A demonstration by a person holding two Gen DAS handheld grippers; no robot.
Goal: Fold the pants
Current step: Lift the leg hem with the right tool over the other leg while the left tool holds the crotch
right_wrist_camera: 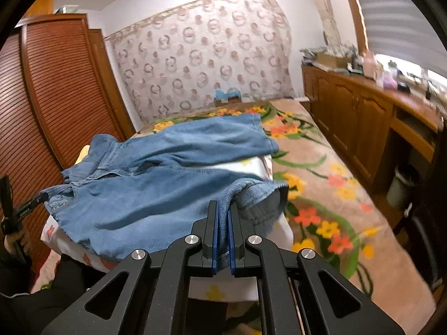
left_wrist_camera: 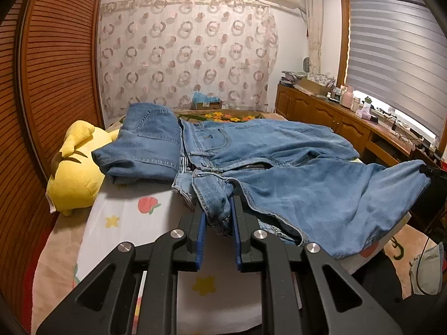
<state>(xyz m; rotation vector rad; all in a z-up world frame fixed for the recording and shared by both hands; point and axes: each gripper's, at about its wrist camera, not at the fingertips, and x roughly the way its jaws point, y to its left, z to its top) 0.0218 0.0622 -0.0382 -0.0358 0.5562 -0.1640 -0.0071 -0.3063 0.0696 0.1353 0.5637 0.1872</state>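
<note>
Light blue jeans (left_wrist_camera: 307, 189) lie spread across a white printed sheet (left_wrist_camera: 125, 223) on a bed. In the left wrist view my left gripper (left_wrist_camera: 218, 209) is shut on a bunched edge of the waistband, with denim pinched between its blue pads. The right gripper (left_wrist_camera: 431, 171) shows at the far right, holding the leg end. In the right wrist view my right gripper (right_wrist_camera: 223, 209) is shut on the hem of the near leg of the jeans (right_wrist_camera: 156, 195), which hangs slightly raised. My left gripper (right_wrist_camera: 42, 195) shows small at the left, at the waist end.
A folded piece of denim (left_wrist_camera: 145, 145) rests beside a yellow plush toy (left_wrist_camera: 75, 173) at the back left. A slatted wooden wardrobe (left_wrist_camera: 56, 83) runs along the left. Wooden cabinets (right_wrist_camera: 363, 117) with clutter line the right. A floral blanket (right_wrist_camera: 321, 209) covers the bed's right side.
</note>
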